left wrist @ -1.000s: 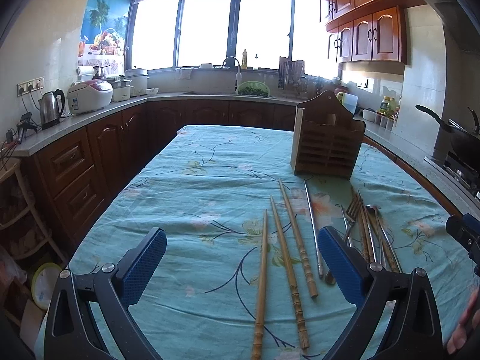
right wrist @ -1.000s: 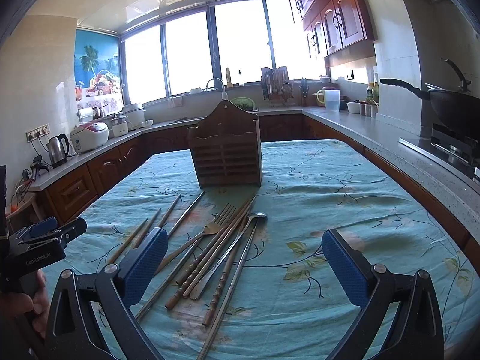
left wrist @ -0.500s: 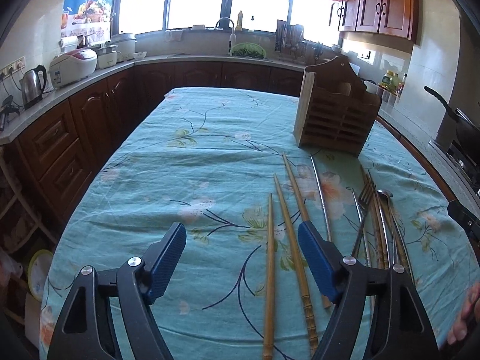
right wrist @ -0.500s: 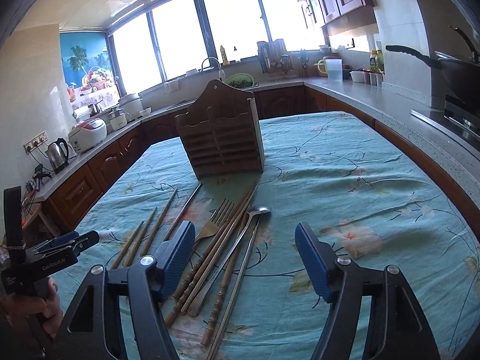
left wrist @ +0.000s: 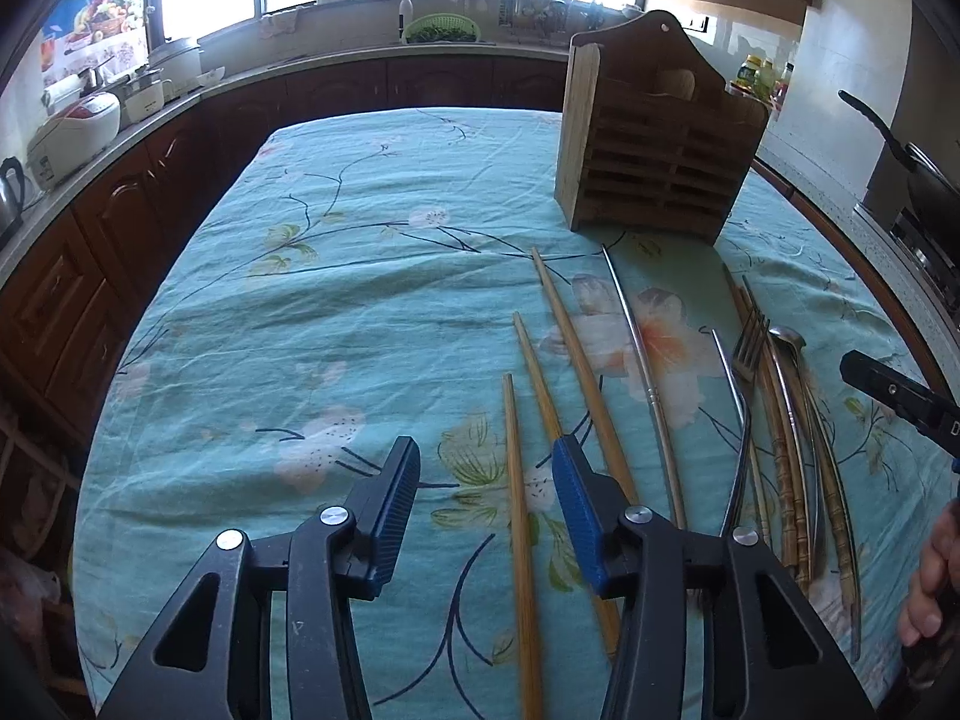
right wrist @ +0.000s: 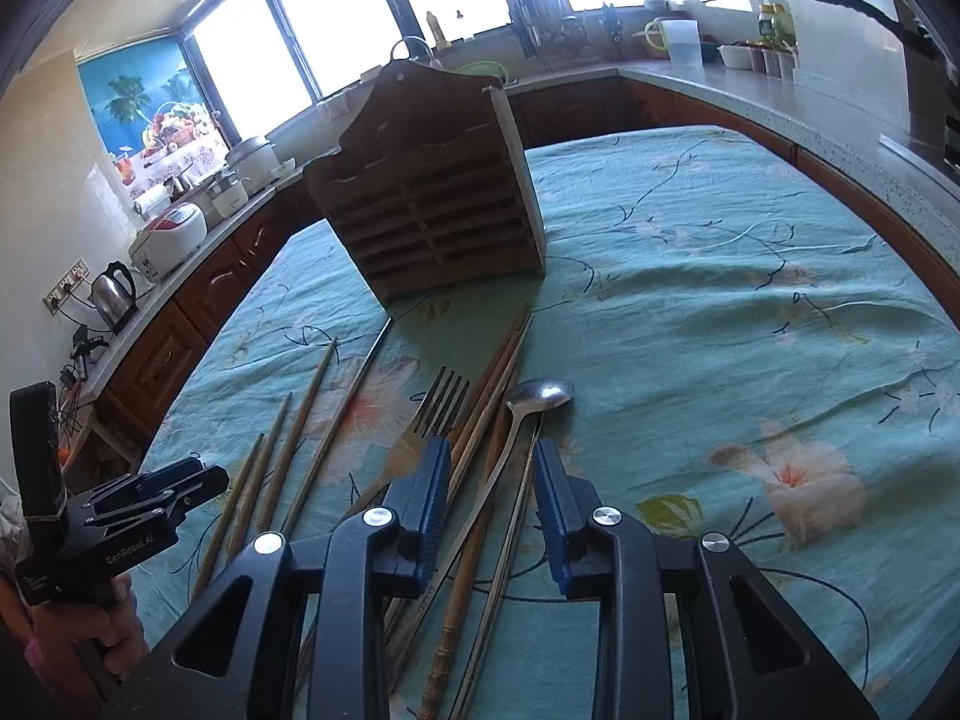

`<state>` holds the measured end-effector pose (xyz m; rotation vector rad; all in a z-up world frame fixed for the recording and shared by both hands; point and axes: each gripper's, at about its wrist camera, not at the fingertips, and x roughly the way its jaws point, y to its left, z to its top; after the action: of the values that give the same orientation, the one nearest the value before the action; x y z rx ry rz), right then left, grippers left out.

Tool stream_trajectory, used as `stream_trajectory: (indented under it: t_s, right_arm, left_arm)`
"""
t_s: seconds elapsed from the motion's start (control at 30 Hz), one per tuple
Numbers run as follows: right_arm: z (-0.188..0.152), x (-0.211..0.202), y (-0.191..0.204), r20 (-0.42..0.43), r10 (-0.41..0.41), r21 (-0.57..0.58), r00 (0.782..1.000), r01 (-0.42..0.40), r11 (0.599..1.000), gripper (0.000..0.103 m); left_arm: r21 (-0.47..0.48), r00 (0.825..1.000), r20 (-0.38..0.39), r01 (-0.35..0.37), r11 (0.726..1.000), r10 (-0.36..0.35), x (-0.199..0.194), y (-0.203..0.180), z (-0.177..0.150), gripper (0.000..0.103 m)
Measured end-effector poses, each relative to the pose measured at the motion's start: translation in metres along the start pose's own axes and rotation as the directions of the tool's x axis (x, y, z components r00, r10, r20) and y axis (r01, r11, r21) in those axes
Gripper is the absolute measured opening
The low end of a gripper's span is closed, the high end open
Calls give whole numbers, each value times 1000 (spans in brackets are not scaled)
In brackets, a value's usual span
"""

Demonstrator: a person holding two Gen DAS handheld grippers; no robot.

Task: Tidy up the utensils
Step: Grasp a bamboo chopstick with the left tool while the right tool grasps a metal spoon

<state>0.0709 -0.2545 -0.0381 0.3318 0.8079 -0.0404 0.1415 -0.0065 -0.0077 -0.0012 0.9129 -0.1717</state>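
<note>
A wooden utensil holder (left wrist: 654, 138) stands upright on the teal floral tablecloth (left wrist: 360, 300); it also shows in the right wrist view (right wrist: 432, 192). Bamboo chopsticks (left wrist: 516, 504), metal chopsticks (left wrist: 642, 372), a fork (left wrist: 747, 354) and a spoon (left wrist: 786, 339) lie in front of it. My left gripper (left wrist: 483, 480) is open low over the leftmost bamboo chopstick. My right gripper (right wrist: 489, 468) is open, its jaws on either side of the spoon handle (right wrist: 510, 450) and chopsticks, beside the fork (right wrist: 432, 414).
Dark wood kitchen counters run around the table, with a rice cooker (left wrist: 75, 132) and kettle (right wrist: 114, 288) on the left and a pan (left wrist: 912, 162) on the stove at right. The table edge drops off at left and right.
Both grippers have moved down and forward toward the utensils, and their jaws have narrowed. The left one now straddles a bamboo chopstick, the right one the spoon handle.
</note>
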Motion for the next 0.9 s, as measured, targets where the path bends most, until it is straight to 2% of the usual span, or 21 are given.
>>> stream_trajectory:
  t_s: [0.2,0.3,0.4,0.47,0.53,0.7,0.9]
  right_arm:
    - [5,28,-4,-84,14,22,996,-12,1000,23]
    - [9,36,-8,-101,23,39,995,-20,999,23]
    - [13,44,-11,-118,33,54,992,-27,998,20]
    - [14,47,-12,-112,28,52,993,-22,998,13]
    - [15,46,-14,-111,34,59,993,-28,998,8]
    - [16,36,-14,-88,44,61,995,-39,997,4]
    - [24,12,-6,-23,56,35,998,-55,998,2]
  left_arm:
    - [22,998,-64,6,1000,-5,24,2,8,40]
    - [54,998,-62,-4,999,7,31,-1,12,38]
    - [71,998,-56,-3,997,7,35,-4,14,29]
    - [94,999,-47,-3,996,8,37,-7,15,14]
    - [96,999,-49,21,995,-16,39,-6,16,5]
    - [69,998,-45,56,996,-53,34,-2,15,3]
    - [35,994,29,104,994,-105,1,7,21,3]
